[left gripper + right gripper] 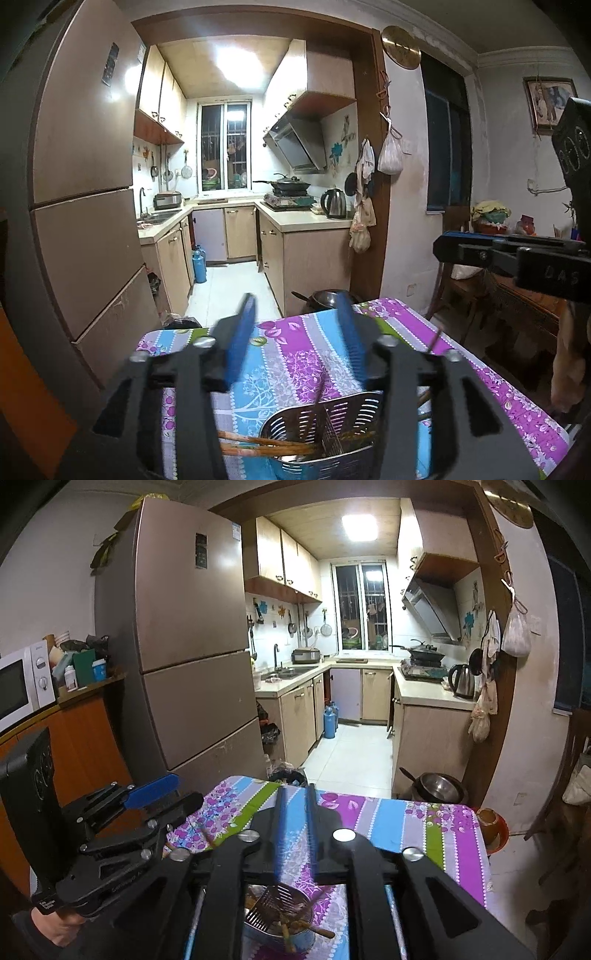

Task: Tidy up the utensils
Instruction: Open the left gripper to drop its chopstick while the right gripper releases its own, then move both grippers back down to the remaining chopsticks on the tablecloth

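Left wrist: holder (pixel 325 435) below gripper (pixel 295 325).

Left of centre I see a tall brown fridge (pixel 192 635), with a white microwave (pixel 22 686) at the far left edge. Centre frame, a window (pixel 360 605) closes the kitchen's back wall. A steel kettle (pixel 463 681) sits right of centre on the counter, and a blue gas cylinder (pixel 330 722) stands on the floor.

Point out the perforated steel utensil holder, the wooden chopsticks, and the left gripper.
Perforated steel utensil holder (pixel 343 413), left wrist view, on its slotted wall.
Wooden chopsticks (pixel 258 445), left wrist view, on their shafts.
Left gripper (pixel 297 306), left wrist view, between its blue fingertips.
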`<state>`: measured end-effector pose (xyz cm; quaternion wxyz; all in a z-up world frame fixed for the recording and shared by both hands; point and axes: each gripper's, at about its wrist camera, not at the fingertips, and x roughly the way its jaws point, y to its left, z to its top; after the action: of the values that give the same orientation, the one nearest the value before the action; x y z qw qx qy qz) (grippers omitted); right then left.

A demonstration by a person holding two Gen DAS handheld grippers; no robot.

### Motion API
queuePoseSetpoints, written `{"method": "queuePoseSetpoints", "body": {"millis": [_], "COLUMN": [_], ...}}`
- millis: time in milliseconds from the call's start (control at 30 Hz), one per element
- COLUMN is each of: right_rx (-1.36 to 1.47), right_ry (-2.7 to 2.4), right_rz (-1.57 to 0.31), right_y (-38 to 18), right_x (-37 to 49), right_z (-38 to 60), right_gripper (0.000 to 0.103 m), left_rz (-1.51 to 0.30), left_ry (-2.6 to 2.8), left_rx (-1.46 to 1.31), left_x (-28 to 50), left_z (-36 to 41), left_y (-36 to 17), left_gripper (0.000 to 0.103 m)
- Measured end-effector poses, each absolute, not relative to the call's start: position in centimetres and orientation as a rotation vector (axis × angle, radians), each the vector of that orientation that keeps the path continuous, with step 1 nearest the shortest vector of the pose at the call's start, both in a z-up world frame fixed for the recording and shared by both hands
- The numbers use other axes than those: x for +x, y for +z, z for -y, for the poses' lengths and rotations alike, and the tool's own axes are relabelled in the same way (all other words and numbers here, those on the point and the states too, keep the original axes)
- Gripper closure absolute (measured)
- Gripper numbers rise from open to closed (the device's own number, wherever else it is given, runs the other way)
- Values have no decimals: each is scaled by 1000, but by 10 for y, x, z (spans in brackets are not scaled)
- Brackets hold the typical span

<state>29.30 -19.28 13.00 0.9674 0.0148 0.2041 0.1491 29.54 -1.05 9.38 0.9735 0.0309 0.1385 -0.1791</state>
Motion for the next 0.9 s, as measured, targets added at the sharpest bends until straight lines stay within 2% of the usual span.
{"method": "queuePoseSetpoints", "body": {"millis": [67, 200, 333, 433, 500, 733, 900], "right_rx": [34, 43, 35, 22, 24, -12, 59], "right_ry": [300, 304, 323, 333, 330, 277, 203], "right_rz": [-397, -348, -280, -233, -214, -243, -416], "right_y": [135, 150, 161, 156, 140, 24, -90], "right_x": [287, 264, 214, 161, 122, 5, -39], "right_z": [195, 203, 215, 227, 234, 238, 248], "right_gripper": [77, 76, 76, 74, 74, 74, 74], "left_rz": [-268, -233, -174, -143, -165, -346, -466], "left_ry": [-354, -353, -368, -395, -414, -424, -415], "left_rx": [58, 65, 91, 128, 137, 171, 145], "left_x": [291, 272, 223, 175, 145, 75, 53], "left_z": [9, 6, -3, -11, -20, -49, -65], "left_y": [97, 105, 107, 90, 67, -54, -118], "left_gripper": [48, 46, 42, 36, 36, 36, 36]}}
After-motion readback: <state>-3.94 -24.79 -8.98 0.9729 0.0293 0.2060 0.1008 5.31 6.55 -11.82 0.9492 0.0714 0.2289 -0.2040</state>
